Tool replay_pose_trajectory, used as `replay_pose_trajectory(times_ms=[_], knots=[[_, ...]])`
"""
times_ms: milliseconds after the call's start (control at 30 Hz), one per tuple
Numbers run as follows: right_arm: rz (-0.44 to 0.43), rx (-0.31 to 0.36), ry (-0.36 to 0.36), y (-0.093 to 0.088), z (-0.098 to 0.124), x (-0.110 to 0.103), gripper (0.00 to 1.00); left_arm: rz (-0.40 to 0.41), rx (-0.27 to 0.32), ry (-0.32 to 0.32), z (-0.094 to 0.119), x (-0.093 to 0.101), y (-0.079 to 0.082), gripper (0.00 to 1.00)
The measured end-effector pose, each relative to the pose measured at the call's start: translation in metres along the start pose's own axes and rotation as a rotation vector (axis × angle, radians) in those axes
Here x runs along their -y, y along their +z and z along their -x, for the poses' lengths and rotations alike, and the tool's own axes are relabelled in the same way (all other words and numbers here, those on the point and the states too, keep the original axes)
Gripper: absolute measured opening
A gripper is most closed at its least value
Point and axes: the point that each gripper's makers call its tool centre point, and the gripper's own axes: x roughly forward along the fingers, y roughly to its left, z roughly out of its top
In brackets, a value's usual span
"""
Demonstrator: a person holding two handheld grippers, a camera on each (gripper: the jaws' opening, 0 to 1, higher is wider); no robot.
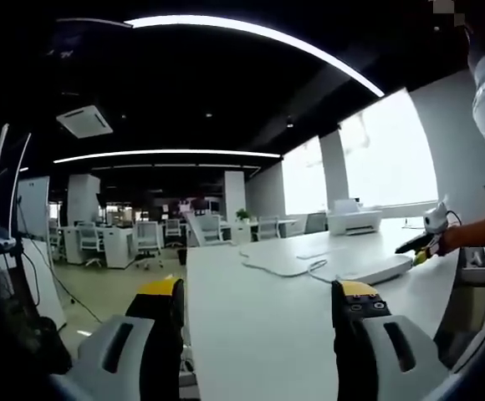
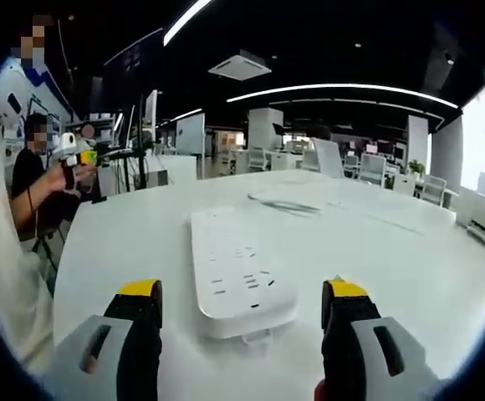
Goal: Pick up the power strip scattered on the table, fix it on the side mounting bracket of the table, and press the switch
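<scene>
Left claw [image 1: 259, 305] and right claw [image 2: 242, 305], both jaws spread wide, each gripping nothing.

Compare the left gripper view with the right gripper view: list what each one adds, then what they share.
Left gripper view: a white printer by the bright windows, and the right claw coming in from the right. Right gripper view: the power strip's socket holes up close, and a seated person at left. Both: the white table, the power strip, office chairs, and that view's own open claw.
</scene>
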Motion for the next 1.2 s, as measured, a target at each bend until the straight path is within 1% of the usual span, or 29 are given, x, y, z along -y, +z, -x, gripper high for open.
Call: replay_pose_trajectory(times_ms=[300,433,633,733,900,1033,1200], knots=[[-0.005,0.003,0.011,0.0,-0.004,0.001,0.73,-0.002,0.003,0.008,0.005,0.0,0.0,0.76],[0.001,0.017,0.008,0.004,-0.005,0.003,0.73,-0.002,0.005,0.008,0.008,0.0,0.002,0.75],[0.029,0.026,0.004,0.012,-0.006,0.003,0.73,-0.005,0.017,-0.016,0.008,0.007,0.006,0.75],[0.028,0.037,-0.002,0.014,-0.004,0.003,0.73,-0.004,0.02,-0.026,0.006,0.01,0.006,0.75],[0.021,0.022,-0.008,0.005,-0.004,0.007,0.72,-0.005,0.021,-0.033,0.004,0.011,0.008,0.75],[0.019,0.004,0.006,-0.002,-0.006,0.007,0.72,-0.001,0.029,-0.029,0.005,0.012,0.009,0.75],[0.015,-0.005,0.026,-0.006,-0.008,0.007,0.71,0.015,0.03,-0.035,0.007,0.019,0.005,0.75]])
